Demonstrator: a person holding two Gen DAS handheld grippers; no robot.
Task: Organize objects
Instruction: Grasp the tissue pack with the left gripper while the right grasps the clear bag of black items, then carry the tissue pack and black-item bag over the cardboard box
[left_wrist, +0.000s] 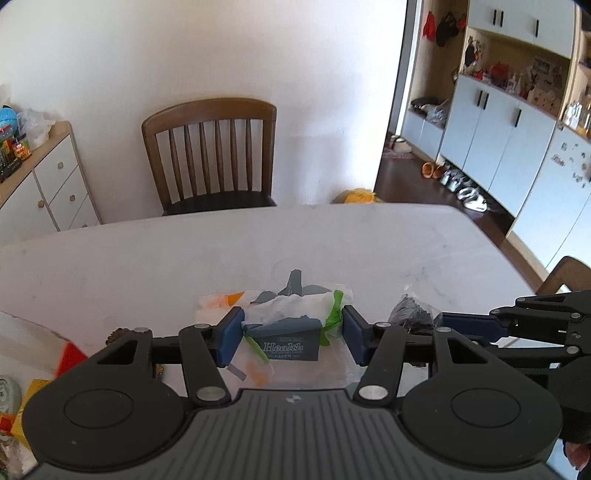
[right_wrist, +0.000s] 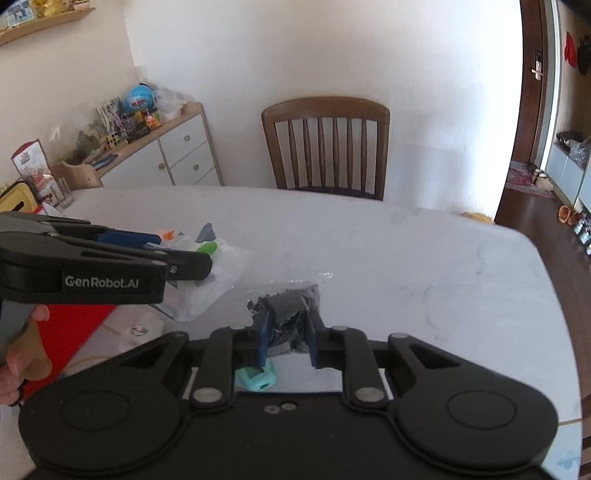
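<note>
Blue pads of my left gripper (left_wrist: 293, 338) press on either side of a tissue pack (left_wrist: 284, 341), a soft clear-plastic packet with white tissue showing, a slate-blue label reading "Health", and green and orange marks on the wrap. The pack sits between the jaws above the white marble table (left_wrist: 258, 240), near the middle of its near half. My right gripper (right_wrist: 286, 341) is pinched almost together on a small clear bag of dark, crumpled stuff (right_wrist: 291, 301); what the dark contents are I cannot tell.

The left wrist view alone reads the label and shows the pack squeezed at both ends. It also shows my right gripper (left_wrist: 461, 325) coming in from the right, with the dark bag (left_wrist: 412, 314) just beside the pack's right end. Far right in that view are pale cupboards (left_wrist: 498, 122) and shoes on a dark floor.

The right wrist view alone shows my left gripper (right_wrist: 173, 254) from the side, its black arm lettered "GenRobot.AI", and a hand (right_wrist: 22, 354) on its handle at the left edge. It also shows a small mint-green object (right_wrist: 258, 378) lying near, under my right jaws, a red patch (right_wrist: 74, 321) at the table's left, and a cluttered white sideboard (right_wrist: 177, 147) to the far left. Both views show a brown wooden chair (left_wrist: 212, 155) at the table's far side.
</note>
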